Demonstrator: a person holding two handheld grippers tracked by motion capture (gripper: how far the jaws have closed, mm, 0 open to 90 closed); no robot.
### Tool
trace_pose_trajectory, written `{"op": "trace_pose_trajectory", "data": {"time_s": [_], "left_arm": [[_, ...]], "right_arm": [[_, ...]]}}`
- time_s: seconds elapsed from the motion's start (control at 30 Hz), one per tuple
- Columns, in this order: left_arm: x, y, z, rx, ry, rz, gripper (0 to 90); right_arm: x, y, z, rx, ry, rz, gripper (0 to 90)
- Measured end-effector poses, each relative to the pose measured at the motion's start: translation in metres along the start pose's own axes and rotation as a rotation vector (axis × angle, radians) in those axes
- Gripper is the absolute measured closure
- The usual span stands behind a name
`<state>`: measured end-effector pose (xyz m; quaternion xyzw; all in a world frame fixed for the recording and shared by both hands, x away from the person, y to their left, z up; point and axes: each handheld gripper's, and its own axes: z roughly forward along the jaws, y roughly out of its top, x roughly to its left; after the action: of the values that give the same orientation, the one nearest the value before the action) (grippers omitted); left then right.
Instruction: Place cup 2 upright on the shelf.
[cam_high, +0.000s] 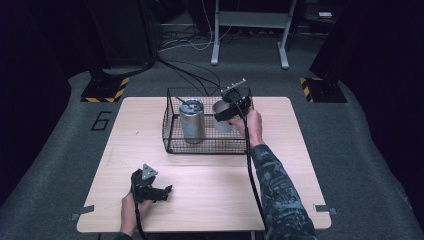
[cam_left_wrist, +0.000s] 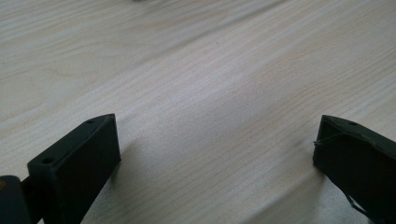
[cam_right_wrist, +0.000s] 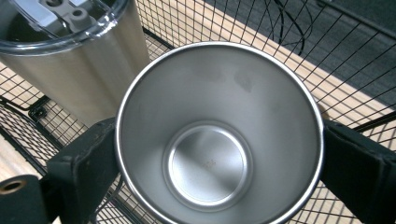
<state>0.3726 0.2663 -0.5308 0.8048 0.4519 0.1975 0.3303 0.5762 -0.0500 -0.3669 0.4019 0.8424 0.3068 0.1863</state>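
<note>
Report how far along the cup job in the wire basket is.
Done: the lidded tumbler stands upright in the wire basket. In hand: the right gripper clamps the empty steel cup over the basket. Left: releasing it. The left gripper rests open on the table.

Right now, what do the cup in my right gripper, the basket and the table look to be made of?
Cup: looks like brushed stainless steel, with soft grey reflections inside and a thin bright rim. Basket: thin dark wire in a square grid, probably coated or painted metal. Table: pale wood grain with a matte look; solid wood or laminate, I cannot tell.
</note>
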Motion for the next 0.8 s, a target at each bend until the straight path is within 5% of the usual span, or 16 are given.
{"op": "trace_pose_trajectory", "data": {"time_s": [0.8], "left_arm": [[0.0, 0.0, 0.0, -0.001, 0.001, 0.0, 0.4]], "right_arm": [[0.0, -0.012, 0.035, 0.085, 0.017, 0.092, 5.6]]}}
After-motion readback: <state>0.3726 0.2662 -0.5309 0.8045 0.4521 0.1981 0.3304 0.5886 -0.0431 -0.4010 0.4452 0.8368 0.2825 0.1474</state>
